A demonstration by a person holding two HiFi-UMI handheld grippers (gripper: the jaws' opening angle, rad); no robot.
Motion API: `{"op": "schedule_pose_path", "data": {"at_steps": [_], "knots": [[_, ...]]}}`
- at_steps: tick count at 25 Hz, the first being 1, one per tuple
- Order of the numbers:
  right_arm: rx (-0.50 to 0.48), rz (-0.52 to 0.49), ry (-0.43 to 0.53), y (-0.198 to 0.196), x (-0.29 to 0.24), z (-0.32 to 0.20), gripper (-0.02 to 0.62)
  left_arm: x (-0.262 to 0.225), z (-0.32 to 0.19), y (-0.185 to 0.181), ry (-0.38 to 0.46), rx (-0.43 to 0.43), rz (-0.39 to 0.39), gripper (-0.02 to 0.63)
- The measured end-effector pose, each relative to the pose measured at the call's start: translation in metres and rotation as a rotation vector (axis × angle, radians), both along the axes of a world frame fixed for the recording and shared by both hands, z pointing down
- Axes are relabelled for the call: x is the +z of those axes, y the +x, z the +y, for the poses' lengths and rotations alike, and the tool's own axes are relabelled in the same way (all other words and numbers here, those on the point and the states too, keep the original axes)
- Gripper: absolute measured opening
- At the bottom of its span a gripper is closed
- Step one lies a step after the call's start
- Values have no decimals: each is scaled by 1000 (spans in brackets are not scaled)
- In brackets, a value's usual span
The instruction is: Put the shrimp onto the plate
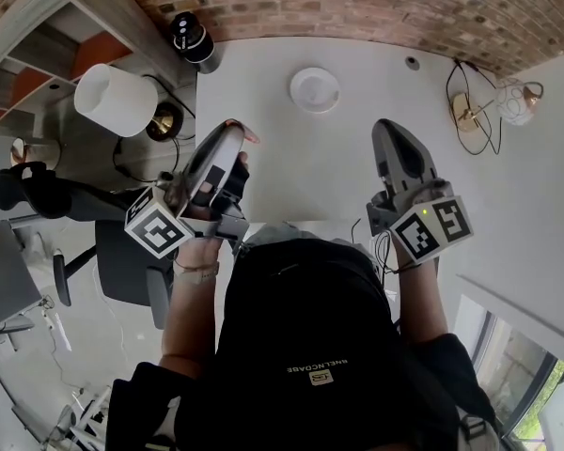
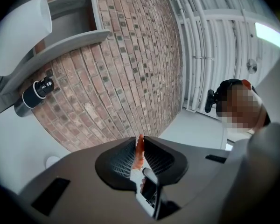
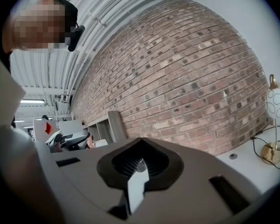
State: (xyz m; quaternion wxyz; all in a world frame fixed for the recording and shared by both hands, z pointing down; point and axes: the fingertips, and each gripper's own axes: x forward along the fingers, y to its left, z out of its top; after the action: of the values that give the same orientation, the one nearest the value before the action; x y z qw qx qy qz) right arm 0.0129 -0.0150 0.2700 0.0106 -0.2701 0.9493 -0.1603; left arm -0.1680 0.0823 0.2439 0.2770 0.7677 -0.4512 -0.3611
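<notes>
- The fingers (image 2: 119, 158) of the left gripper (image 2: 140, 140) are closed on the shrimp (image 2: 139, 154); the orange shrimp stands upright between the ribbed pads, and its upper end comes out a little above the tips
- The fingers (image 3: 123, 161) of the right gripper (image 3: 140, 144) are pressed together with nothing between them
- In the head view both grippers are raised over the light grey tabletop (image 1: 263, 92), well apart from each other, and the left one is tilted
- The white plate (image 1: 315, 90) lies on the tabletop beyond the two grippers, near the brick wall (image 1: 357, 3); the shrimp is apart from it
- A black cylinder (image 1: 193, 38) stands by the wall at the left, a white lamp shade (image 1: 116, 100) is further left, and a glass lamp (image 1: 519, 101) is at the right
</notes>
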Motion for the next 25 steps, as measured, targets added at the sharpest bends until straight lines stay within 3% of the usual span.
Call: {"op": "schedule_pose_path", "data": {"at_steps": [16,25], "knots": [[41,64,-6,-39,6,-4,3,13,-21,-24,-5,111,66,57],[7,120,11,-37,9,-2,3,21,-17,-20,-13,83,95,57]]}}
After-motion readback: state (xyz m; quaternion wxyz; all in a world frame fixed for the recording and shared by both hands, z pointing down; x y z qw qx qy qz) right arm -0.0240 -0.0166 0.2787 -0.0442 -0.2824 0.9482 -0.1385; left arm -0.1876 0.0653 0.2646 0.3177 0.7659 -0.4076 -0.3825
